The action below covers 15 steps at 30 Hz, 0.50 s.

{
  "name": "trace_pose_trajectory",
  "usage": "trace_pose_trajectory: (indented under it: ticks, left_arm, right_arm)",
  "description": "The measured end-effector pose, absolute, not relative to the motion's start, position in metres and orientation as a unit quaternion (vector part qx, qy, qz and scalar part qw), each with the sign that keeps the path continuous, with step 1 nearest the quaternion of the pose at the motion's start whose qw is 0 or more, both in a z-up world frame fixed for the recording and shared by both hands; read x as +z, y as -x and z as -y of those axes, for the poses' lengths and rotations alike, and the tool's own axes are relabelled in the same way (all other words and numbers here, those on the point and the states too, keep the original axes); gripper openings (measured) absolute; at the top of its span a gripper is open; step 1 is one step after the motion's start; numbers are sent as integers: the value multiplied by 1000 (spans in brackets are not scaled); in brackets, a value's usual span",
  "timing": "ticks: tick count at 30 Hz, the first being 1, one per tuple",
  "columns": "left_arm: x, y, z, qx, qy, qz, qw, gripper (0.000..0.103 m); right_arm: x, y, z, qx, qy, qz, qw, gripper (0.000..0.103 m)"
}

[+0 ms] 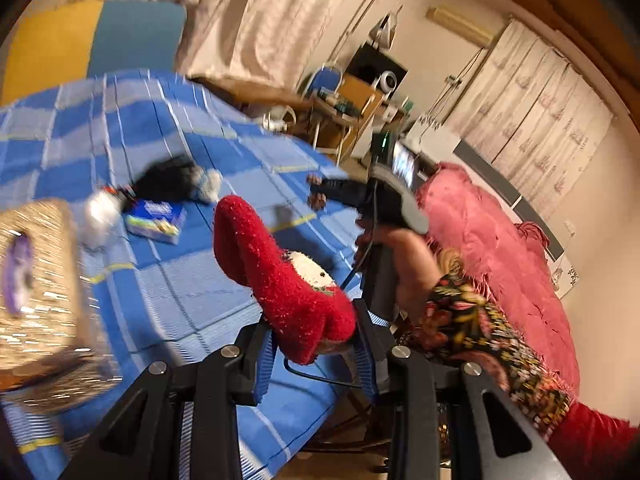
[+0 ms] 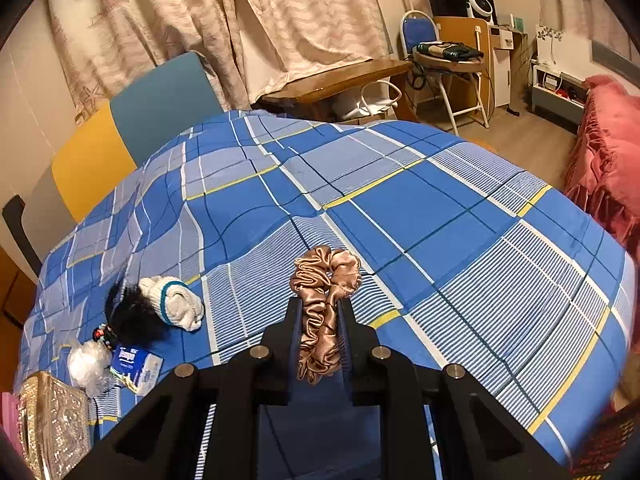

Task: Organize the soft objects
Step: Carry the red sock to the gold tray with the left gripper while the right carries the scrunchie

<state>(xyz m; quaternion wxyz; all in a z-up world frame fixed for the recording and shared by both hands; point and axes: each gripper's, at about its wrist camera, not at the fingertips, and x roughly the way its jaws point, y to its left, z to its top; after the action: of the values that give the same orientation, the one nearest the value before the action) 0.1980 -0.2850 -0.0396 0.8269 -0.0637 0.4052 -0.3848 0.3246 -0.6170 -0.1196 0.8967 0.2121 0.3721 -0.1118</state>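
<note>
- The left hand-held gripper [image 1: 314, 346] is clamping a fuzzy red sock [image 1: 280, 280], lower centre of the left view, above the blue plaid cover [image 1: 168, 288].
- The right hand-held gripper [image 2: 320, 340] is pinching a bronze satin scrunchie [image 2: 322, 304], centre of its view.
- A white sock [image 2: 178, 307], black furry item [image 2: 134, 316] and tissue pack [image 2: 136, 367] are lying lower left, near a glittery box [image 2: 54, 424].

Nothing can be read. The blue-and-white packet [image 2: 134, 366] near the left edge of the bed [image 2: 420, 216] carries dark blue print, too small and blurred to make out in either view. A purple label on the sequined box [image 1: 36, 280] is smeared by motion.
</note>
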Motion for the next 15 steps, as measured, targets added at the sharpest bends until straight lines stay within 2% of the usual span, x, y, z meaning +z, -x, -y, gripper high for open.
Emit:
trace_pose_trajectory:
  ticks: [5, 15]
  left_arm:
    - [-14, -187, 231, -359, 64, -373, 853, 34]
    - [-23, -206, 93, -241, 91, -377, 890, 34]
  right_arm:
    - [-119, -322, 614, -116, -200, -370, 900, 17]
    - [-106, -316, 604, -107, -174, -341, 918, 17]
